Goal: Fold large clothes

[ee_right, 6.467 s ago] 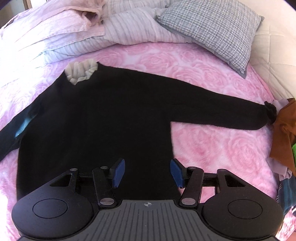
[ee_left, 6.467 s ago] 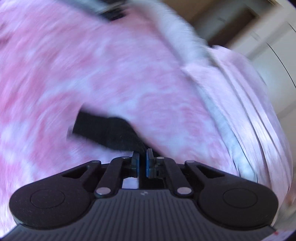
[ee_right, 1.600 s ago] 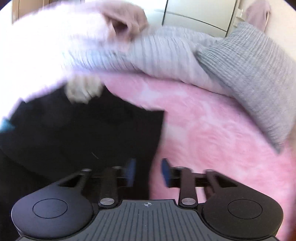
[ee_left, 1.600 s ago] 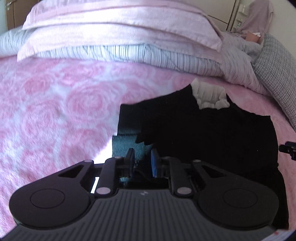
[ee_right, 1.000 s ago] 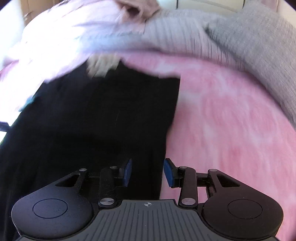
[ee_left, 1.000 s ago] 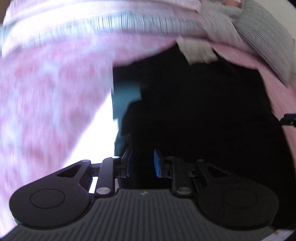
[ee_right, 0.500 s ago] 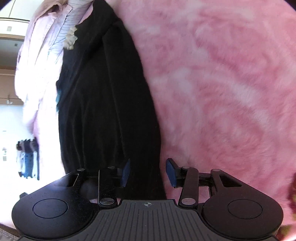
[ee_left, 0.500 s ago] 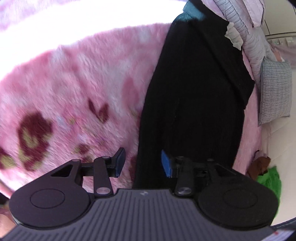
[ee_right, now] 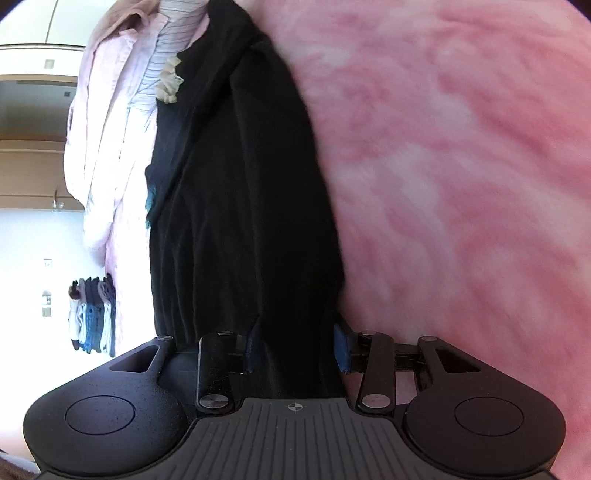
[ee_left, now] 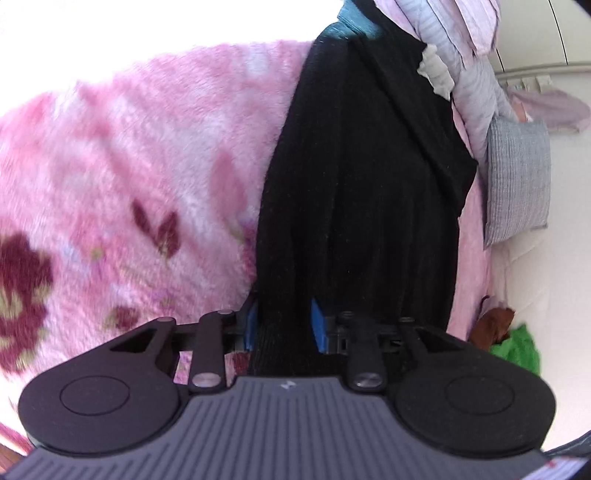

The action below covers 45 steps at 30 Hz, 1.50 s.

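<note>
The black sweater lies as a long folded strip on the pink rose blanket, its cream collar at the far end. My left gripper sits at the near hem. Its jaws are open with the left part of the hem between the blue pads. In the right wrist view the same sweater runs away from me, collar far off. My right gripper is open, straddling the hem's right part. A teal patch shows at the far left shoulder.
Striped and pink bedding and a grey checked pillow lie beyond the collar. Brown and green clothes sit at the bed's right edge. The pink blanket spreads to the sweater's right. Hanging clothes show in the room behind.
Both sleeves were folded onto the body, then both grippers moved from the shoulders to the near hem. In the last half second the left jaws narrowed around the hem; the right barely changed.
</note>
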Available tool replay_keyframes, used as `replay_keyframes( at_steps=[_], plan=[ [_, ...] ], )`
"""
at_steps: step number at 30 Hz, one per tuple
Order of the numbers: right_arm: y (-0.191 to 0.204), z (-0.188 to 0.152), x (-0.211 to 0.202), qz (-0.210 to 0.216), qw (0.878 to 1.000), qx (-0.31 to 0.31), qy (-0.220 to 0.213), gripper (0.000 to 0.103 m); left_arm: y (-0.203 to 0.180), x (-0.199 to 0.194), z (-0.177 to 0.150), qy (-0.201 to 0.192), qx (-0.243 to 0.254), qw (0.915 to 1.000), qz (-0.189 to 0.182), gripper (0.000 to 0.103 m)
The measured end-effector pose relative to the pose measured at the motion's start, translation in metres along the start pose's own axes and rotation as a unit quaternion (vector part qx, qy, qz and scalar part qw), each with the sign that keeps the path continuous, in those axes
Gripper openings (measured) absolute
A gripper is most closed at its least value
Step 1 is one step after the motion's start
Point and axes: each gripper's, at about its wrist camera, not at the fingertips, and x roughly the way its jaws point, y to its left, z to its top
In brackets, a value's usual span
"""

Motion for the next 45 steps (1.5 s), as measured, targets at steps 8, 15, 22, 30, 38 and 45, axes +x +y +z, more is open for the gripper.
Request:
replay_keyframes(
  at_steps=[8,15,22,30,38,45],
  plan=[
    [-0.01,0.017,-0.011,-0.002,0.999,-0.016,-0.033,0.038,0.005,0.005,0.006,-0.006,-0.002,0.9998,-0.017,0.025],
    [-0.017,0.028,0.002,0.052,0.998,-0.021,-0.032,0.037,0.008,0.016,0.021,-0.017,-0.02,0.9984,-0.051,0.024],
    [-0.029,0.011,0.002,0.075,0.997,0.004,0.009,0.027,0.018,0.011,-0.006,0.01,-0.028,0.998,-0.056,0.012],
    [-0.006,0.025,0.012,0.061,0.998,-0.017,0.013,0.003,-0.012,0.008,0.005,0.013,0.078,0.9966,-0.024,0.003],
    [0.004,-0.011,-0.048,0.043,0.999,-0.005,0.002,0.002,-0.012,-0.041,-0.014,0.0,0.102,0.9947,-0.017,0.002],
    [0.006,-0.054,-0.071,0.002,0.998,0.018,0.059,0.002,-0.001,-0.082,-0.052,0.048,0.083,0.9954,0.0,0.002]
  ],
)
